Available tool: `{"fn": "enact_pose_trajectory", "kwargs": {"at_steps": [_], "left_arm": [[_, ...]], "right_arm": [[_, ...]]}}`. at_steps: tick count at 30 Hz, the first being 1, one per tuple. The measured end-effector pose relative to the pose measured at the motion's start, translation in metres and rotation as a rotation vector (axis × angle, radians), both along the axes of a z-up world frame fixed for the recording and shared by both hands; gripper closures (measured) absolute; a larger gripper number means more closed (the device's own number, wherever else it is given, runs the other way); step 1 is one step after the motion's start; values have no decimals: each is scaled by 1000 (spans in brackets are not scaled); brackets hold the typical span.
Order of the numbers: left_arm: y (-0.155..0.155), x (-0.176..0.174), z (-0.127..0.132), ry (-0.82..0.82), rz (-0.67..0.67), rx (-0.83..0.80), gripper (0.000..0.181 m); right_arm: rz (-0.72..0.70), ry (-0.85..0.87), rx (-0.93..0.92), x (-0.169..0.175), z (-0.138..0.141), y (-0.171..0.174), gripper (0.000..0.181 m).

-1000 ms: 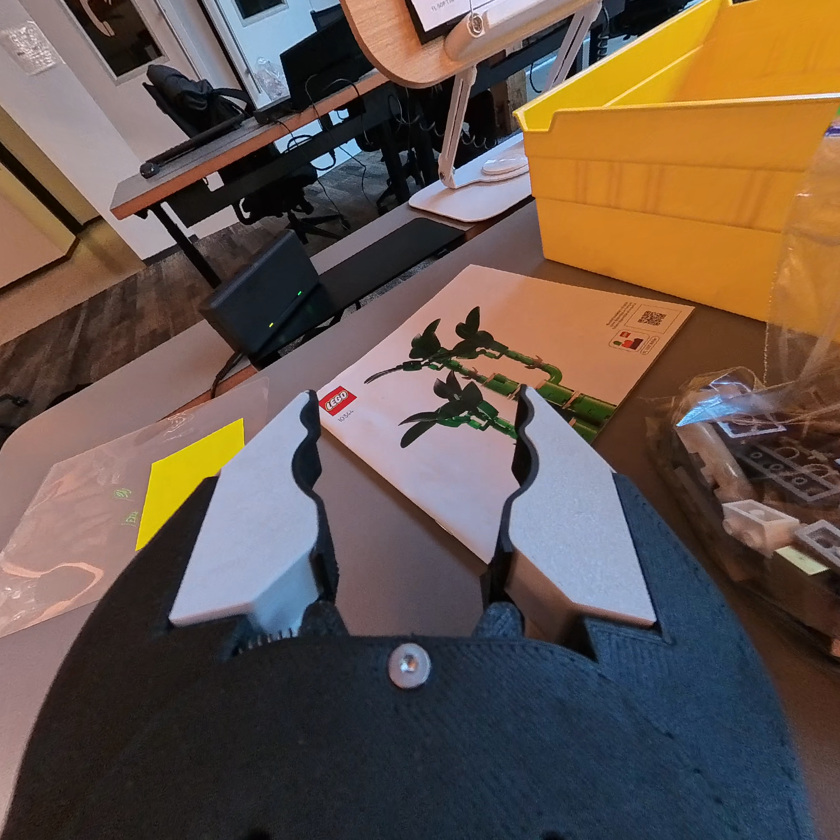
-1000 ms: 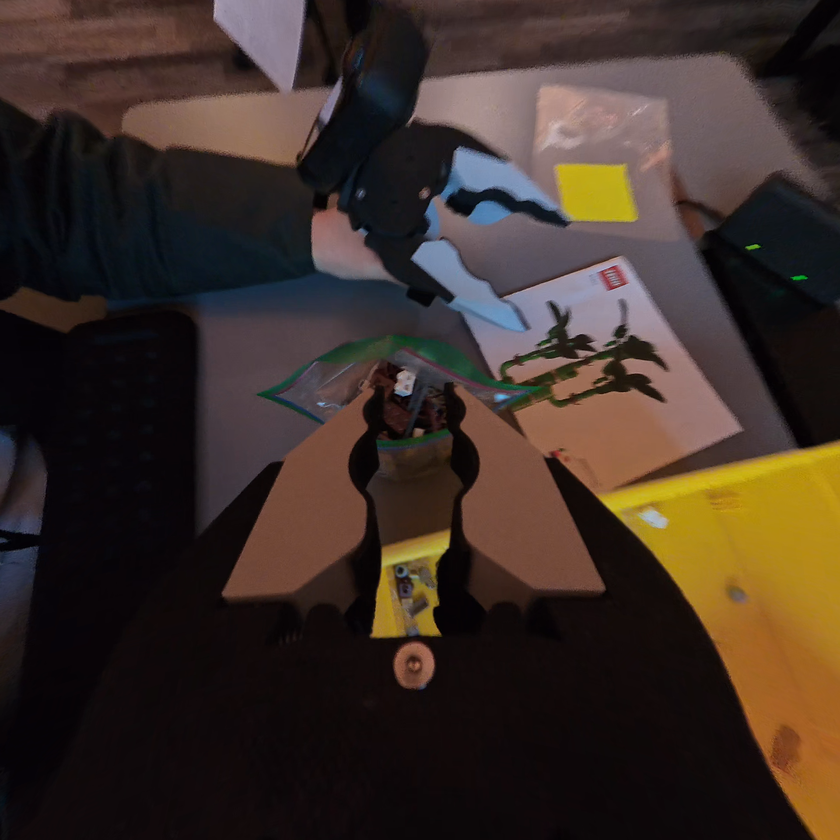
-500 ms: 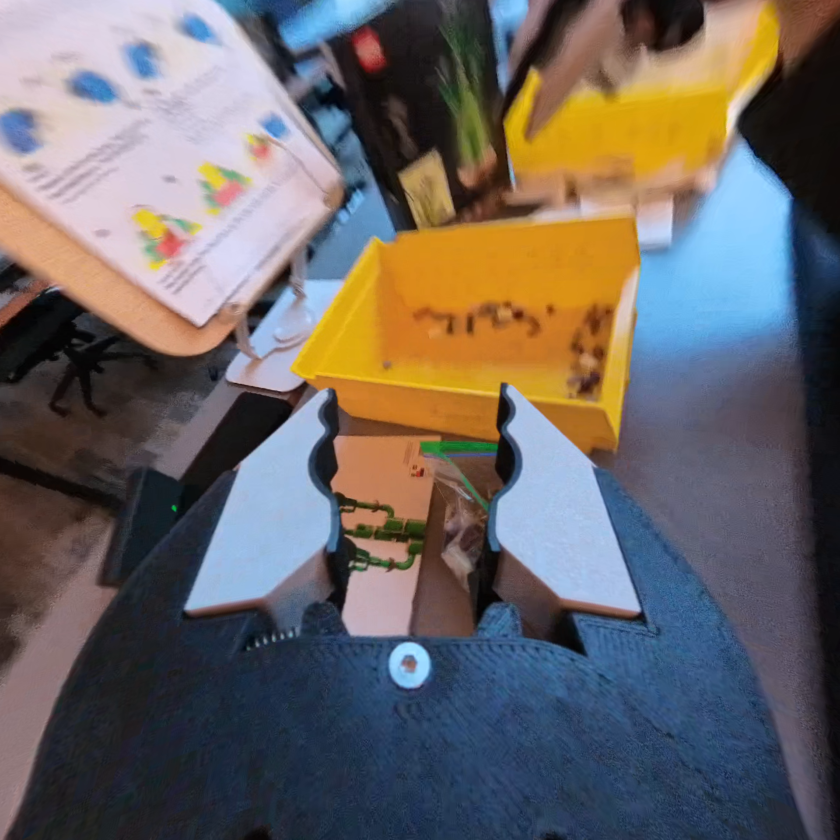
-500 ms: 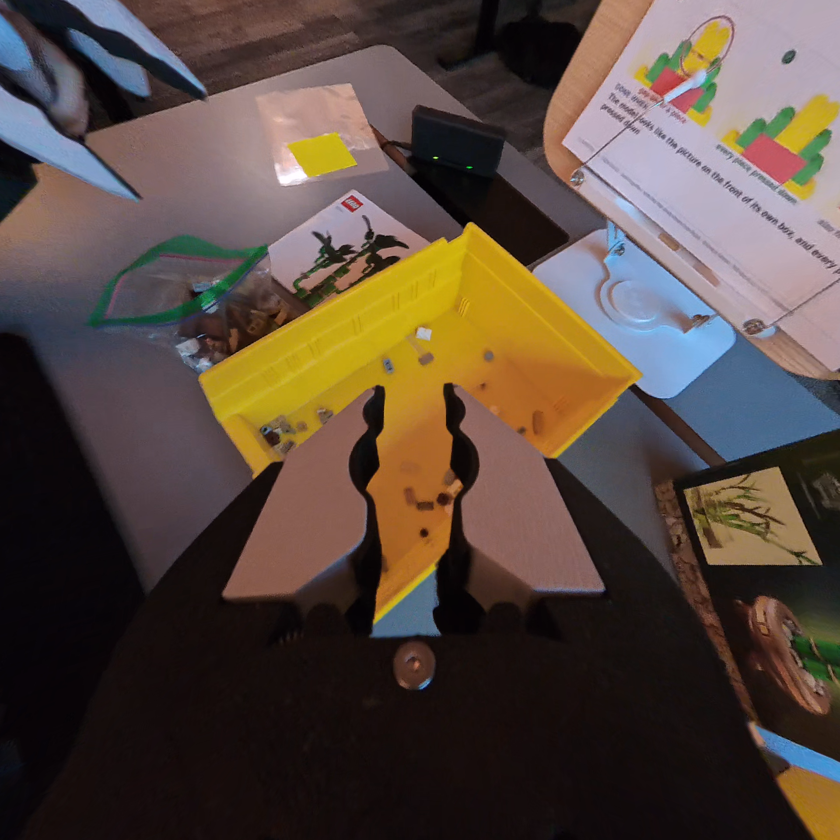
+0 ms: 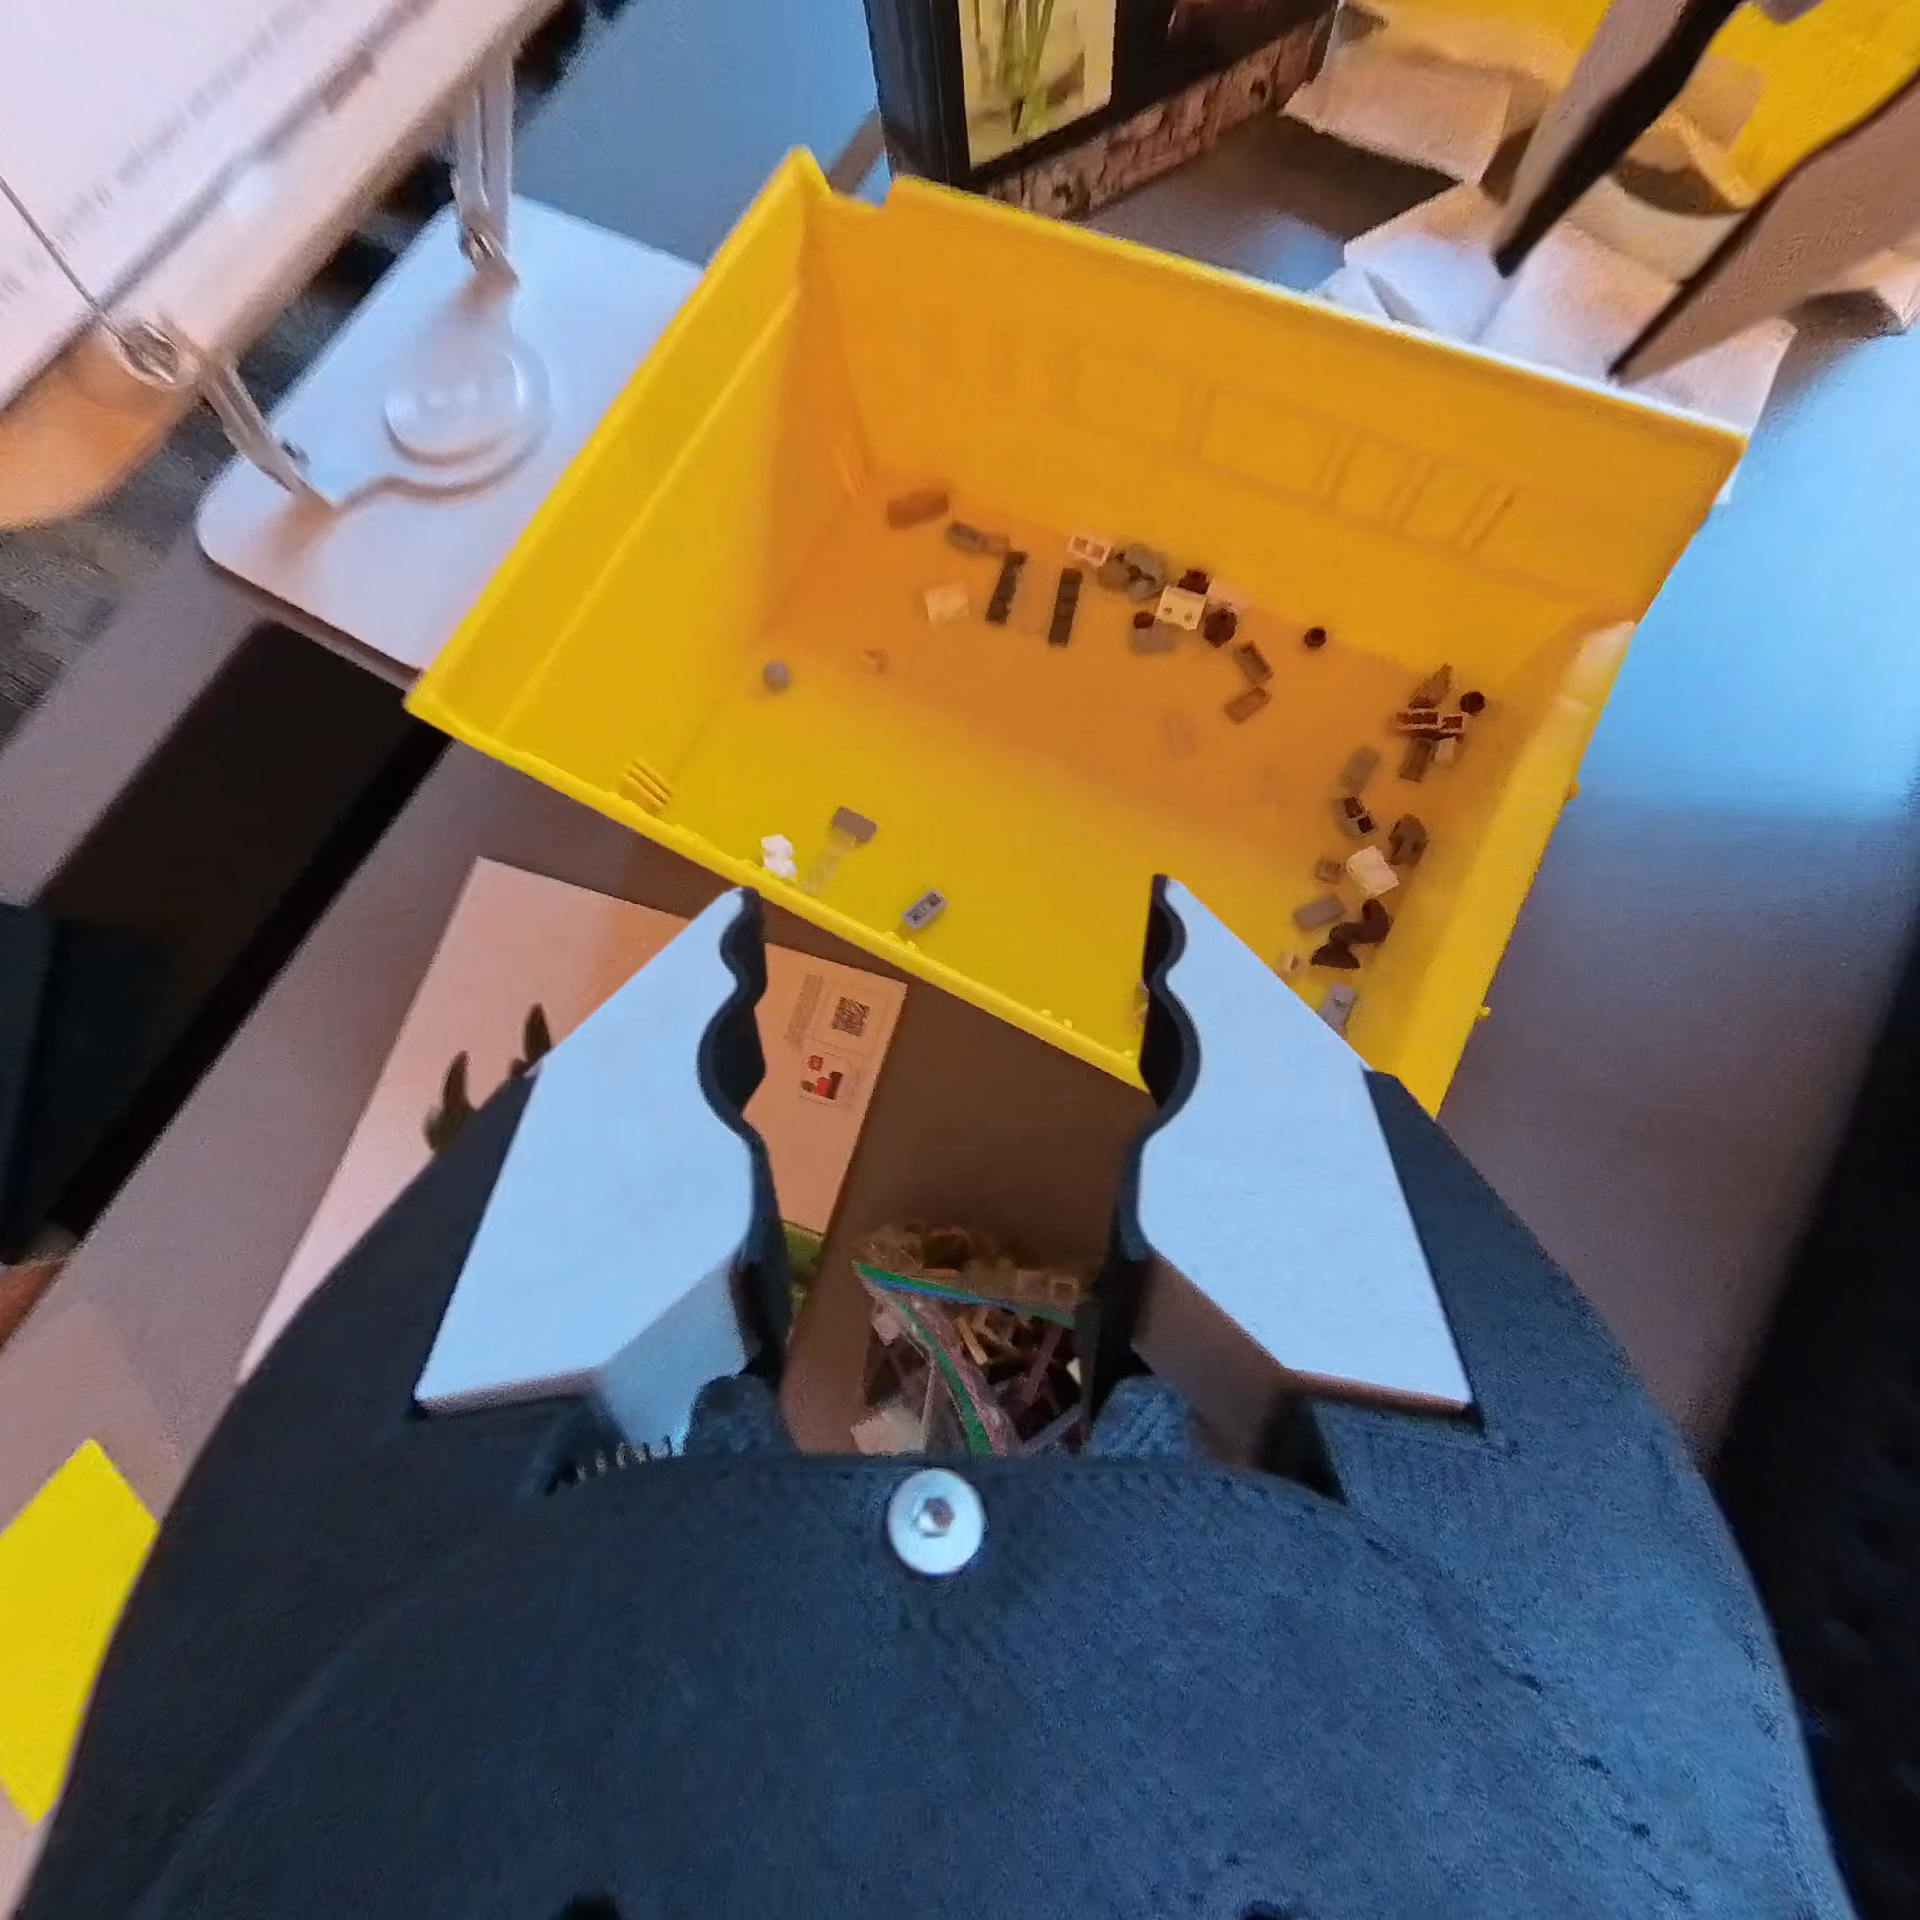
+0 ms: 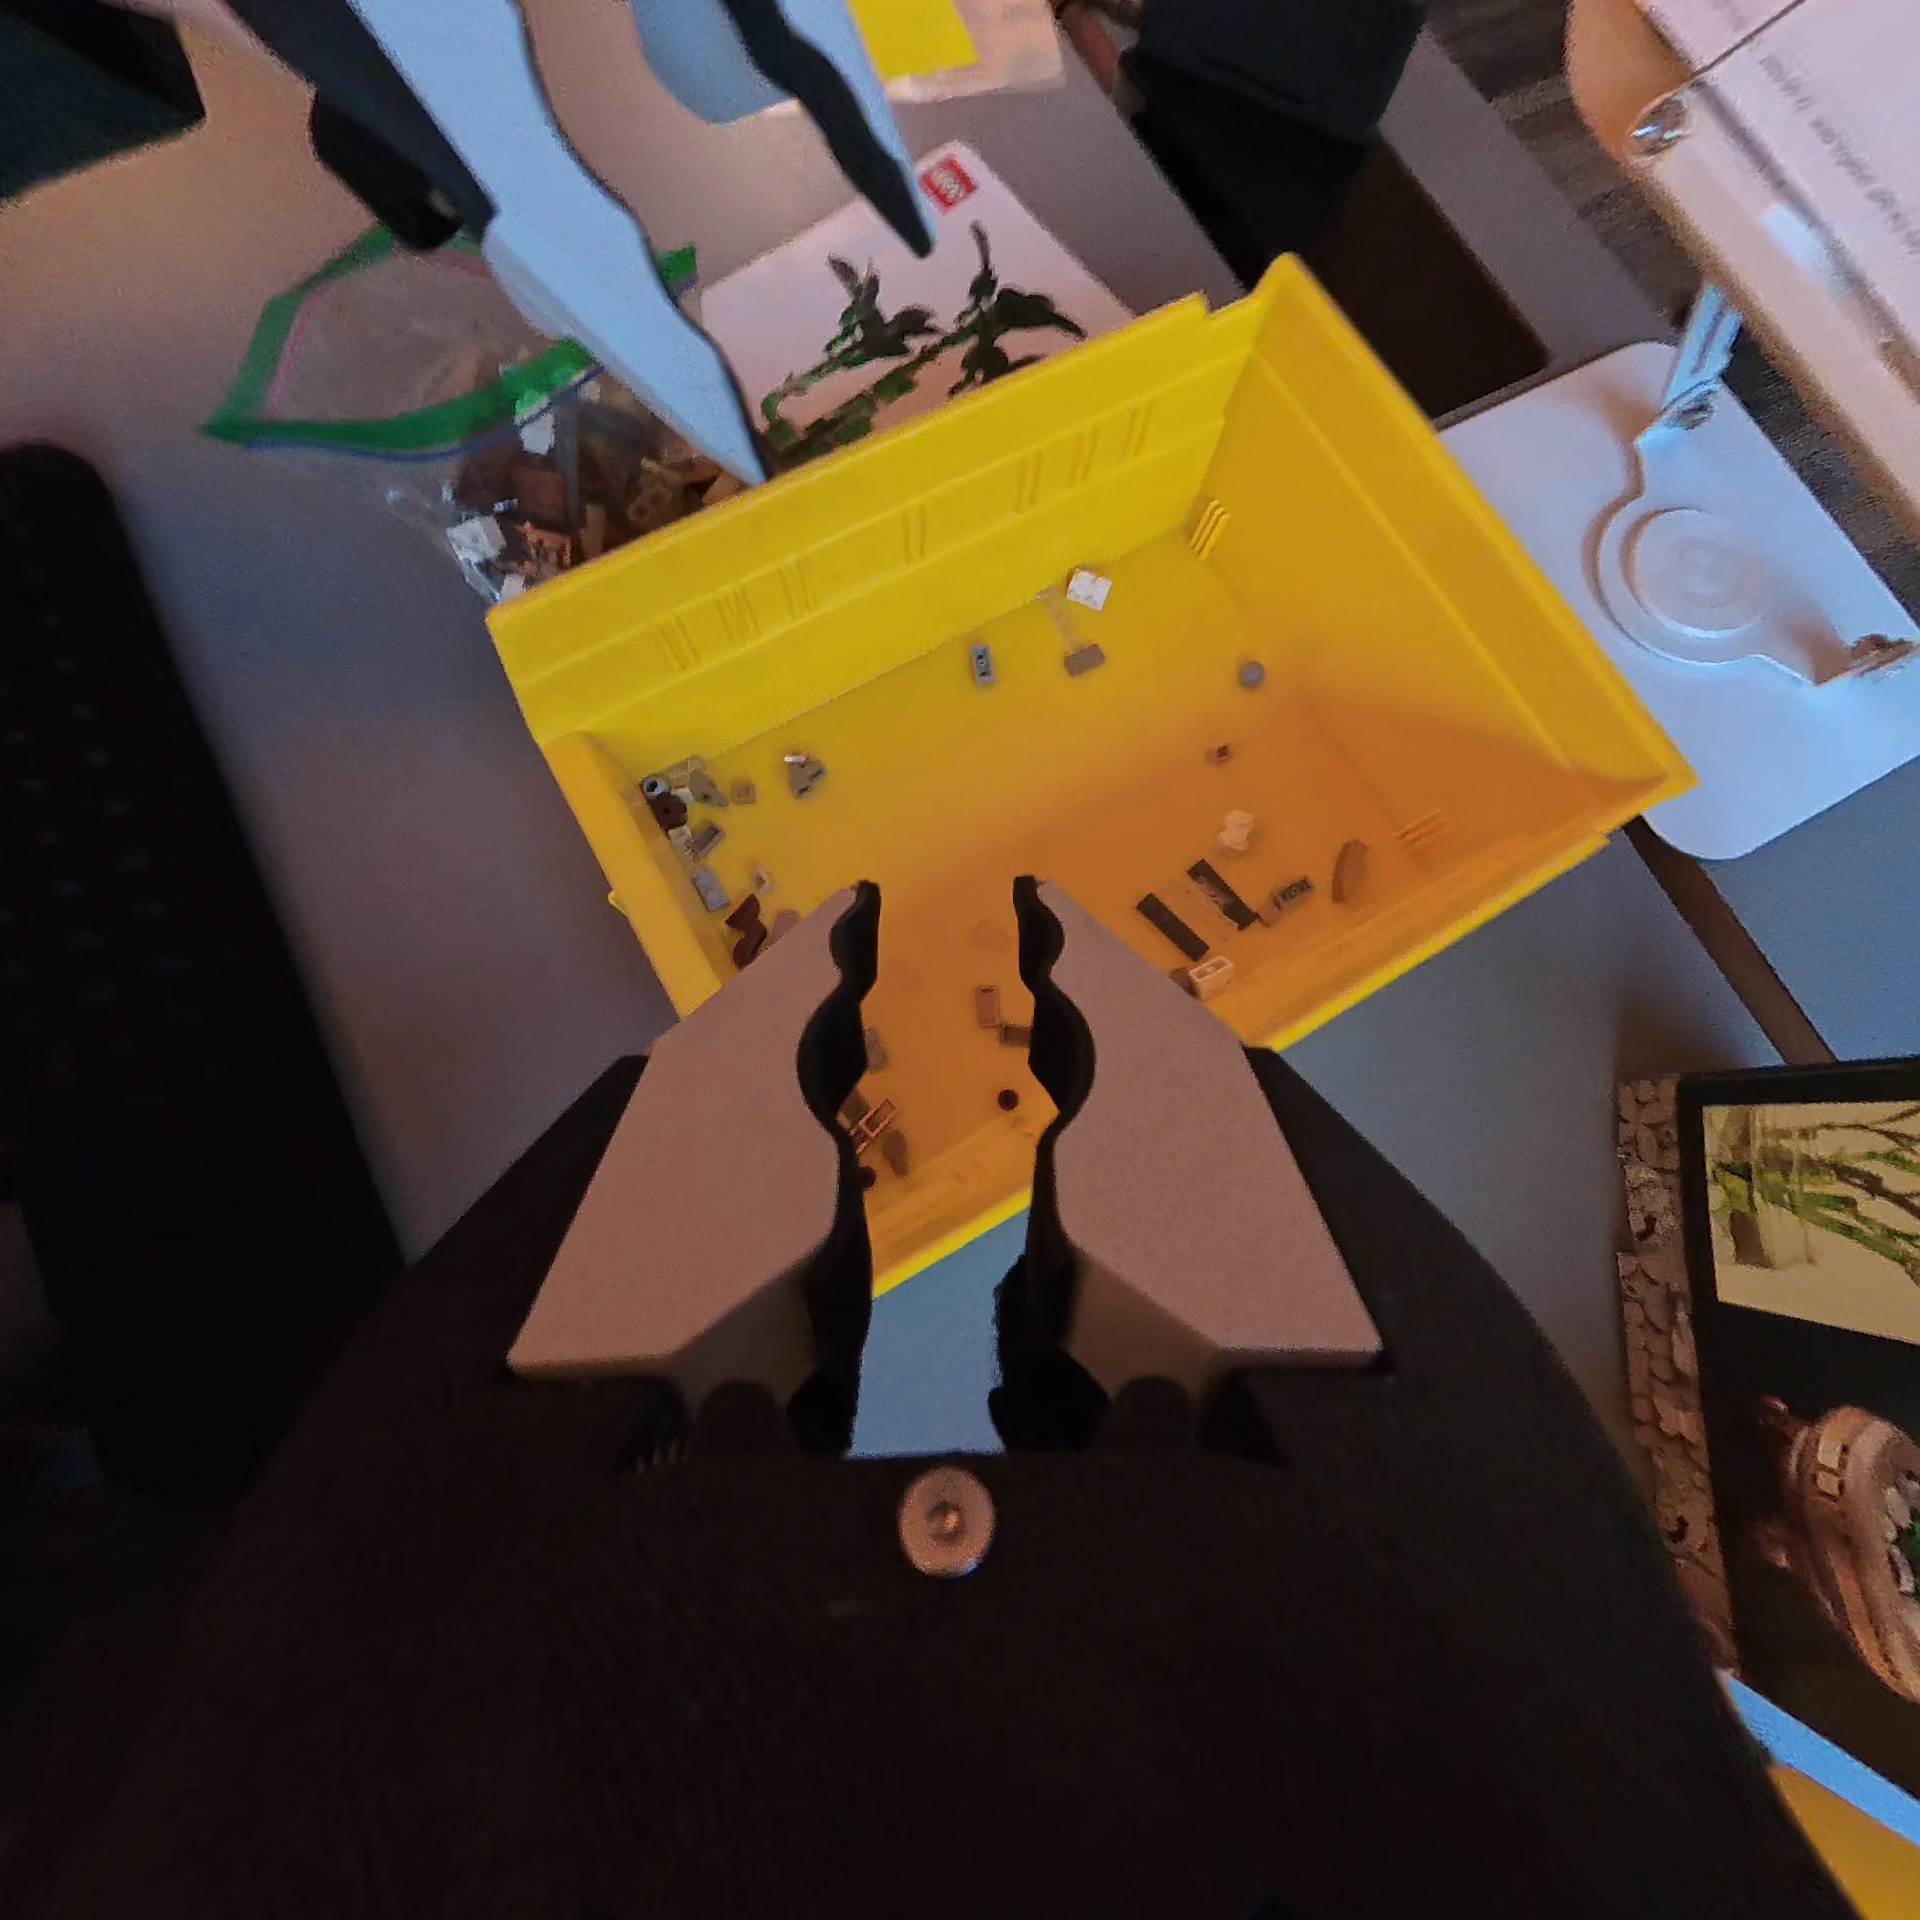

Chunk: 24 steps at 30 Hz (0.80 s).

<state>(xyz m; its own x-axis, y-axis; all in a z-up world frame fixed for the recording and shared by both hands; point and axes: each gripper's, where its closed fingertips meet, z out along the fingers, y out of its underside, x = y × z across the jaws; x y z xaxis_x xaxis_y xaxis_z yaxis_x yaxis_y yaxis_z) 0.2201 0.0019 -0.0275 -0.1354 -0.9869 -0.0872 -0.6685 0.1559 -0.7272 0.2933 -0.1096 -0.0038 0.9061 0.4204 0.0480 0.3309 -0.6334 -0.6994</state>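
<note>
A yellow bin point(image 5: 582, 582) stands on the grey table with several small loose bricks point(image 5: 1143, 592) scattered on its floor. My left gripper point(image 5: 951, 899) is open and empty, held high over the bin's near wall. Under it lies a clear zip bag of bricks point(image 5: 966, 1340). My right gripper point(image 6: 943, 888) hovers over the bin point(image 6: 831, 540) from the opposite side, jaws a narrow gap apart with nothing between them. The right wrist view also shows the left gripper point(image 6: 831, 353) above the bag point(image 6: 416, 353), and bricks point(image 6: 707, 821) in the bin's corner.
An instruction booklet point(image 5: 623, 997) point(image 6: 935, 301) lies beside the bag against the bin. A white stand base point(image 6: 1714, 582) with a paper board sits past the bin. A dark product box point(image 6: 1808, 1247) lies to the right. A black pad point(image 6: 104, 935) is at the left.
Both grippers have lifted and swung to look down into the yellow bin. The left one was low over the booklet, the right one over the bag. Their jaw gaps look unchanged.
</note>
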Motion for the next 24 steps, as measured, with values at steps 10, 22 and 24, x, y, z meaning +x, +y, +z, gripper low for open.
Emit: {"fn": "enact_pose_trajectory", "kwargs": {"at_steps": [10,22,24], "left_arm": [[2,6,-29,77,12,-19,146],[83,-77,49,-498,326,-265,147],[101,-97,34,-502,361,-252,147]], "right_arm": [[117,-67,-180,-45,-50,33,155],[165,-32,-511,-87,-145,54,152],[155,-68,-534,-87,-155,56,152]]}}
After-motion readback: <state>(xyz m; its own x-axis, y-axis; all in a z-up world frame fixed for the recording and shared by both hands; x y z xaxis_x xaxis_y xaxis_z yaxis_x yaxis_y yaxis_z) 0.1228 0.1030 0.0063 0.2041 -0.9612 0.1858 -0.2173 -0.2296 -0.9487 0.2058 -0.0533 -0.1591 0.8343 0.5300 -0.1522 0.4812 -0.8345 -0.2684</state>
